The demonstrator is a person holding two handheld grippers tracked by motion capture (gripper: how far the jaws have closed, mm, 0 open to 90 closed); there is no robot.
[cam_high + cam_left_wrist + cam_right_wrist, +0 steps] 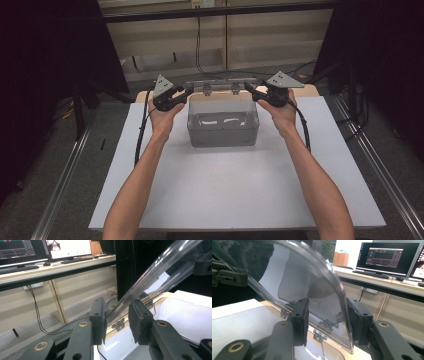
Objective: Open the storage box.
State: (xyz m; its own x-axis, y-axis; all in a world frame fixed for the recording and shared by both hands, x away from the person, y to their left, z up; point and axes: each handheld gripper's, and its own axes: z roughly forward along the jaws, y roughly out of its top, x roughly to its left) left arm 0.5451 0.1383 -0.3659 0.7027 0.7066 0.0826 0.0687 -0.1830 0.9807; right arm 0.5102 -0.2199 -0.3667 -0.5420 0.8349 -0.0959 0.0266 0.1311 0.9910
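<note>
The left gripper [182,94] is sitting in the upper left of centre in the high view, held by the person's left hand [161,119], and its jaws are straddling the left corner of the clear lid [220,86] that is standing raised behind the transparent box [223,122]. In the left gripper view the same gripper [117,320] is showing its two black pads either side of the lid's edge [155,272], which is running diagonally from the lower middle to the upper right of the frame; the left pad is looking very close to the plastic, but whether both pads are pressing on it cannot be told. The right gripper [256,94], held by the right hand [282,114] in the upper right of centre, is reaching in at the lid's right corner. In the right gripper view that gripper [327,320] is bracketing the curved lid edge [332,287], with the right pad lying against the rim and the left pad standing just off the pane. The box is resting at the far middle of the white table [235,190], with the lid's hinges [319,336] showing low between the jaws.
</note>
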